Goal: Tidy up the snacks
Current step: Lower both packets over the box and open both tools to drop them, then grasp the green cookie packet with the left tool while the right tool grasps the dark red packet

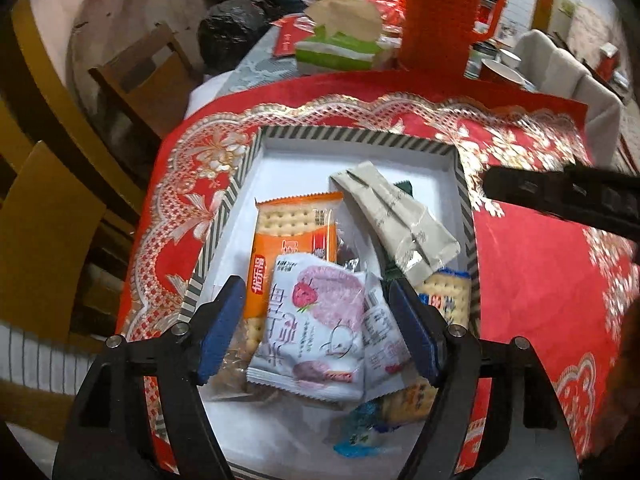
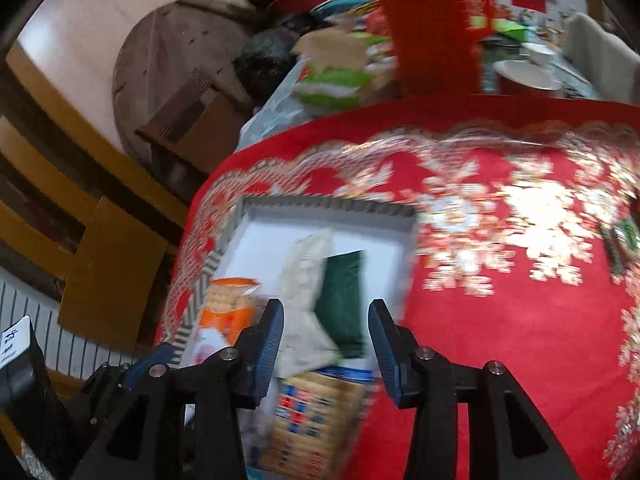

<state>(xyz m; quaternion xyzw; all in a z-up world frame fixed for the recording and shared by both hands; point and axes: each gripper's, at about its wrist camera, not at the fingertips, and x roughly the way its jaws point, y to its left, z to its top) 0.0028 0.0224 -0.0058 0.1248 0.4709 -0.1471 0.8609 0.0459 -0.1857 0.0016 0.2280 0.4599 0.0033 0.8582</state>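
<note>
A shallow white box with a striped rim (image 1: pixel 352 136) (image 2: pixel 332 204) sits on a red tablecloth and holds several snack packets. My left gripper (image 1: pixel 316 282) is open above the box. A white-and-pink packet (image 1: pixel 320 320) lies between its blue pads, with a gap on the left side. Under it lie an orange cracker pack (image 1: pixel 296 224) (image 2: pixel 230 312) and a blue cracker pack (image 1: pixel 444 296) (image 2: pixel 316 412). A grey packet (image 1: pixel 396 216) (image 2: pixel 304 292) leans over a dark green one (image 2: pixel 344 300). My right gripper (image 2: pixel 326 304) hovers open above these two, touching neither.
The red cloth with gold lace pattern (image 1: pixel 540 280) stretches to the right of the box. Behind it stand a green-and-white tissue box (image 1: pixel 340 48), a red jug (image 1: pixel 440 12) and a red bowl (image 1: pixel 500 72). Wooden chairs (image 1: pixel 48 220) stand at the left. The right wrist view is blurred.
</note>
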